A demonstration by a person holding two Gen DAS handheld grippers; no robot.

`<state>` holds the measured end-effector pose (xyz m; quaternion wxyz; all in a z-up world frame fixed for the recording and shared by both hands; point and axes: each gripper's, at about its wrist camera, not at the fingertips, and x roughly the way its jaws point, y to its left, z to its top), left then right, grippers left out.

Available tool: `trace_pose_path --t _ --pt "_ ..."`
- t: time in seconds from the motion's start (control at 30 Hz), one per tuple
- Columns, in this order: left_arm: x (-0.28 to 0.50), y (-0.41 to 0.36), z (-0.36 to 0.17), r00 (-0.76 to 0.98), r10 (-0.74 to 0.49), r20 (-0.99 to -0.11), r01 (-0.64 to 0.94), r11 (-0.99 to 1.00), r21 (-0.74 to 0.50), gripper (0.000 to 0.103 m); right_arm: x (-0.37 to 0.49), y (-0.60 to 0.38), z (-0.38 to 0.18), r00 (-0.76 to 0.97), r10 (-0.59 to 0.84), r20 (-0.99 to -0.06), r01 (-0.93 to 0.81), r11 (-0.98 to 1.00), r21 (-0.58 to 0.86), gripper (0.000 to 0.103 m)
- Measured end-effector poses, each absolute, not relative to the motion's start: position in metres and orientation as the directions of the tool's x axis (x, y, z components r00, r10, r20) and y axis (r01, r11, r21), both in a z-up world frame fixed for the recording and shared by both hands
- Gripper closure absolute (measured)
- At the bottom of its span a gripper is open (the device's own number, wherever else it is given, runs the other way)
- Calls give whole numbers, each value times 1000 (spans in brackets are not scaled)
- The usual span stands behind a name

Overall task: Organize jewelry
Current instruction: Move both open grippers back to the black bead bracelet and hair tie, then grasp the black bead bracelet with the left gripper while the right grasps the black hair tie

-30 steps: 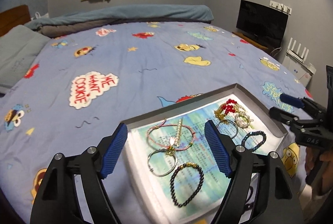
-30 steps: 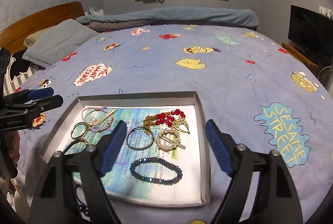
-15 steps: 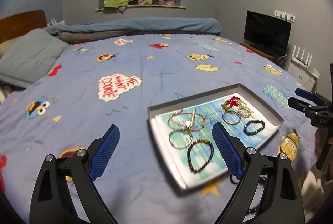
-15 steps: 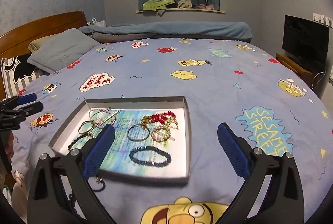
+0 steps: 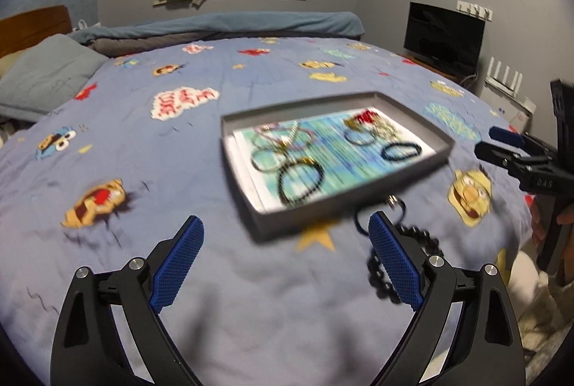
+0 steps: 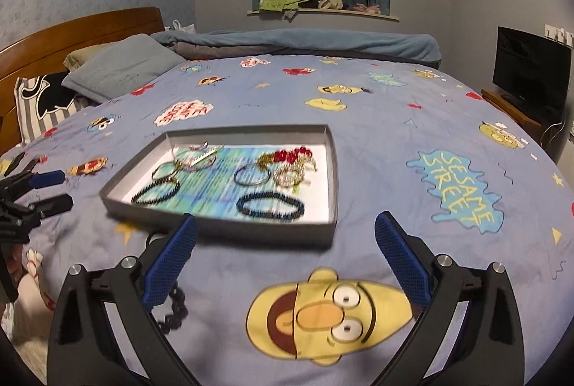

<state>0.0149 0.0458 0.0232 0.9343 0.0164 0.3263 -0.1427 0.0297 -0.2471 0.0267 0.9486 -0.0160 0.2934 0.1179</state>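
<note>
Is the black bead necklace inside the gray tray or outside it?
Outside. The black bead necklace lies on the bedspread just in front of the gray tray, partly hidden behind the left hand-held gripper.

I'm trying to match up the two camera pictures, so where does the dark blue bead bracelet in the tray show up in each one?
Left wrist view: the dark blue bead bracelet lies at the tray's right side, right of centre in the picture.
Right wrist view: the bracelet lies by the tray's near wall, at mid-picture.
Shared landmark: the red beads, farther back in the grey tray.
</note>
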Motion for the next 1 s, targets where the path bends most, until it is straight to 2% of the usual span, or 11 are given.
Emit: trace_pose_path --t 0.4,0.6,0.67,0.73,0.8,0.87,0.9,0.97,1.0 --pt "5 1 -19 651 -342 -678 373 922 -106 13 25 -228 2 748 273 -605 -281 956 84 6" --pt "6 -7 -24 633 -368 -681 391 911 -129 24 28 -217 -5 725 299 -620 -307 947 98 12" --pt "6 -10 -26 622 -379 -685 407 904 -131 39 29 -214 -6 721 305 -622 -313 945 100 14" --pt "6 -15 -30 607 -381 -697 423 898 -122 45 31 -212 -7 715 311 -626 -317 942 107 21" --pt "6 -19 -33 597 -387 -703 437 891 -119 56 32 -211 -9 705 317 -634 -320 940 115 26" --pt "6 -21 -34 585 -401 -705 453 883 -126 70 34 -209 -11 697 326 -639 -329 937 120 36" --pt "6 -22 -35 579 -407 -706 460 878 -129 73 35 -207 -12 692 329 -643 -332 935 122 40" --pt "7 -26 -38 570 -405 -715 471 874 -119 76 39 -202 -15 671 349 -654 -349 927 137 56" --pt "7 -26 -40 569 -399 -719 471 875 -113 76 40 -200 -15 663 357 -658 -355 924 144 58"
